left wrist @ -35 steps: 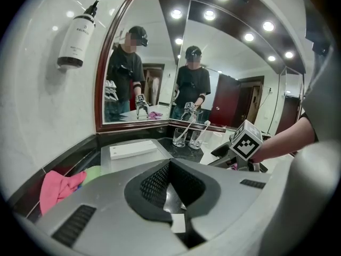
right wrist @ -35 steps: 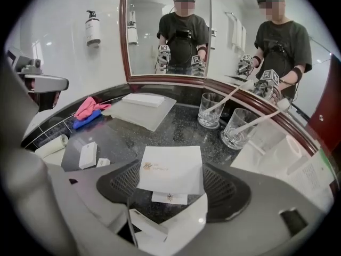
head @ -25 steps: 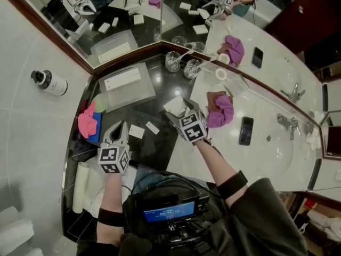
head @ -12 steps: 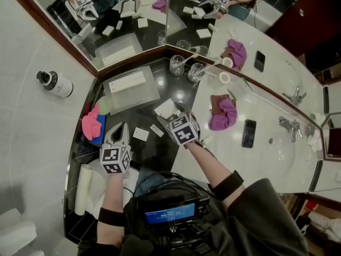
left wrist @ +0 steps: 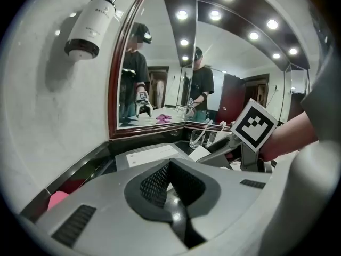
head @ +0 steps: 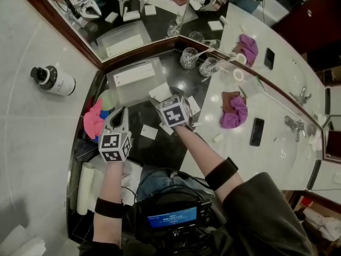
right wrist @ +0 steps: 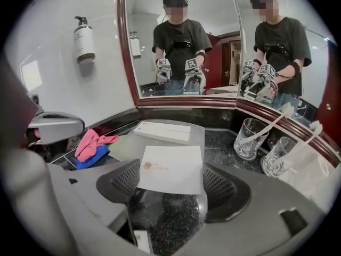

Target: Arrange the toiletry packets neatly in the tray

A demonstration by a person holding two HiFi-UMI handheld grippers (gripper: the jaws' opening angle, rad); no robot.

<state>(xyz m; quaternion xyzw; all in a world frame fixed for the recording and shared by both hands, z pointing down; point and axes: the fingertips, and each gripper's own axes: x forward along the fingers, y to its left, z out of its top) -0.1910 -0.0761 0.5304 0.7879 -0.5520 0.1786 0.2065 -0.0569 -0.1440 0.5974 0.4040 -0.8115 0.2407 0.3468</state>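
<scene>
A translucent tray [head: 133,93] stands on the black counter in the mirror corner, with a long white box [head: 134,73] lying in it. My right gripper [head: 162,97] is shut on a white toiletry packet [head: 159,92] and holds it at the tray's near edge. In the right gripper view the packet [right wrist: 171,168] spans the gap between the pads [right wrist: 123,183], with the tray [right wrist: 200,137] just beyond. My left gripper [head: 120,116] is shut and empty, left of the tray's front; its jaws [left wrist: 173,196] meet. Loose packets [head: 149,132] [head: 193,105] lie on the counter.
Two glasses [head: 188,57] [head: 209,66] with white sticks stand right of the tray. A pink cloth over a blue one [head: 93,122] lies left of it. A purple cloth [head: 237,111] and a phone [head: 257,131] sit on the white vanity. Mirrors close off the corner; a bottle [head: 53,80] hangs on the wall.
Both grippers have moved across the counter toward the tray. The right one carried the white packet from the counter's right side to the tray's near edge.
</scene>
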